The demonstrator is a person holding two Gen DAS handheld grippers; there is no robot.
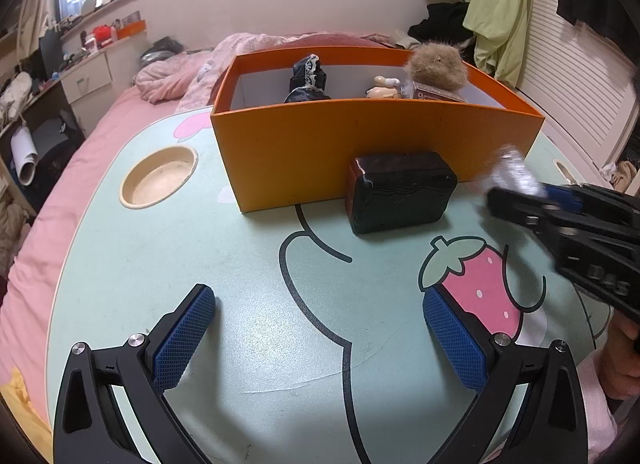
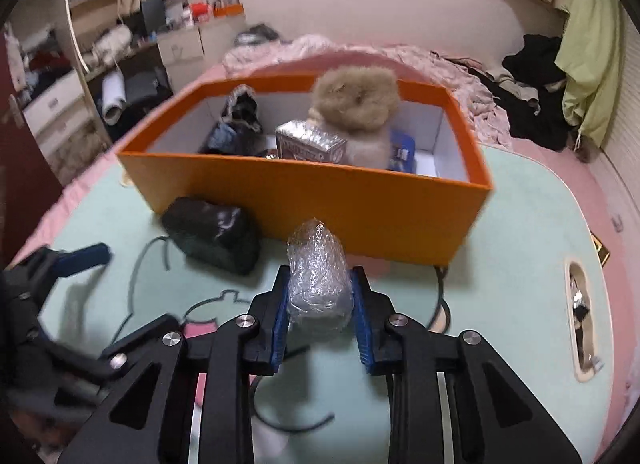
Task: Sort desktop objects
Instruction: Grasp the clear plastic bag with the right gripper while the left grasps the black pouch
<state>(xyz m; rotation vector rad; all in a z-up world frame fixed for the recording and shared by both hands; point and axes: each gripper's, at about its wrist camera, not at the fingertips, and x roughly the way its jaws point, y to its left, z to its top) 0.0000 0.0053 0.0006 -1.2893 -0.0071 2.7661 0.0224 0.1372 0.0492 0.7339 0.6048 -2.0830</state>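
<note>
Right tool (image 2: 319,306) clamped on a plastic-wrapped bundle (image 2: 318,274), just before the orange box (image 2: 320,199). Left tool (image 1: 318,340) spread apart, empty, above the tabletop (image 1: 248,264). Good practice: clear the box's near wall before releasing; a black case (image 2: 214,236) stands against it.

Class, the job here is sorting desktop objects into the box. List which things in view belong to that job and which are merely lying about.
Part of the job:
- orange box
- plastic-wrapped bundle held in the right gripper
- black case
- left gripper, open

Lying about:
- pink bedding
- green cloth
- black clothes
</note>
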